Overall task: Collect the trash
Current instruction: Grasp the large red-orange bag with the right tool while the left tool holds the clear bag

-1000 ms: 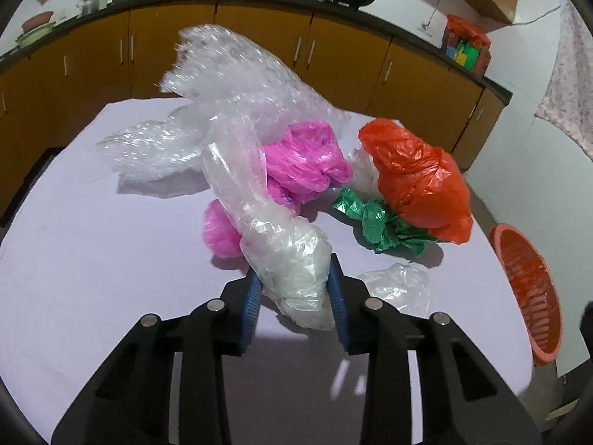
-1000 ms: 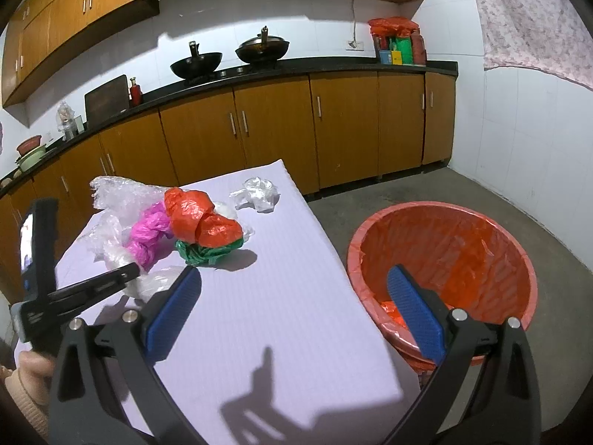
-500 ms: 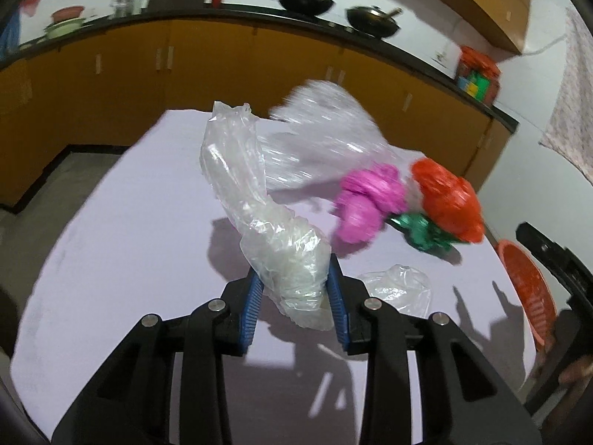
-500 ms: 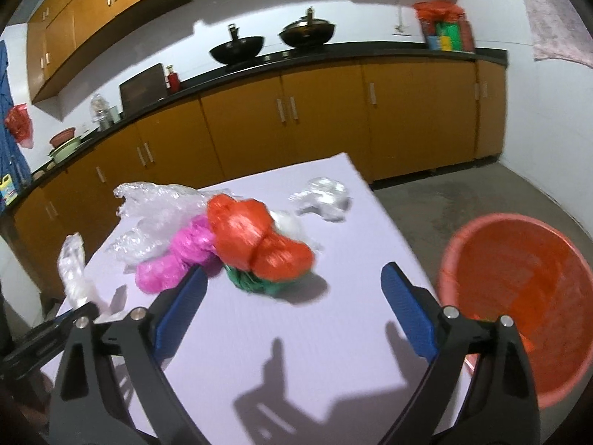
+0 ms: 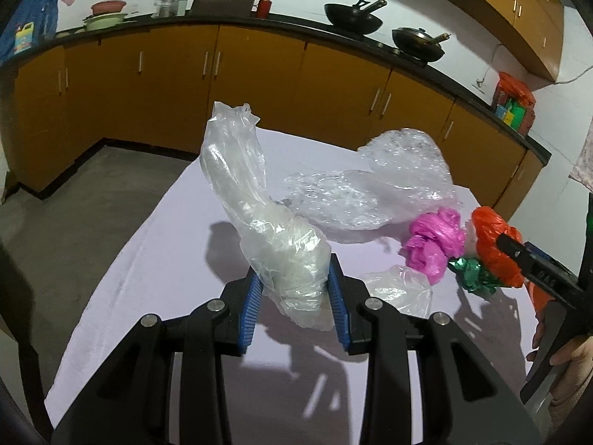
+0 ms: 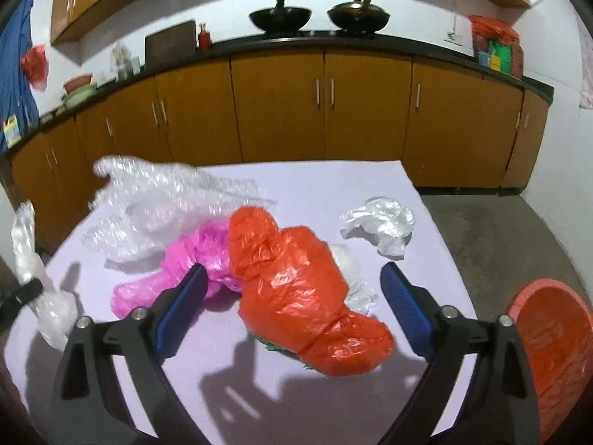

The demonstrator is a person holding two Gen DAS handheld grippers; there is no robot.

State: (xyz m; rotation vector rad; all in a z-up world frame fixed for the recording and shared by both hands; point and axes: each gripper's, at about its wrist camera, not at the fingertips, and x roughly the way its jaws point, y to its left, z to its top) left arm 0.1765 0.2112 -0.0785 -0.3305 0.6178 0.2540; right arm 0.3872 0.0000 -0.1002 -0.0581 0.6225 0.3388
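1. The left tongs (image 5: pixel 294 293) are clenched on a clear plastic bag (image 5: pixel 267 230), held up off the table (image 5: pixel 155 259); it looks light, limp and slippery, so a grip on its bunched lower end seems safest.
2. The right tongs (image 6: pixel 292 309) gape wide on either side of the orange bag (image 6: pixel 296 289), which lies on the table. It is soft and crinkly; take hold at its thick middle.
3. The orange basket (image 6: pixel 552 337) waits on the floor at far right.
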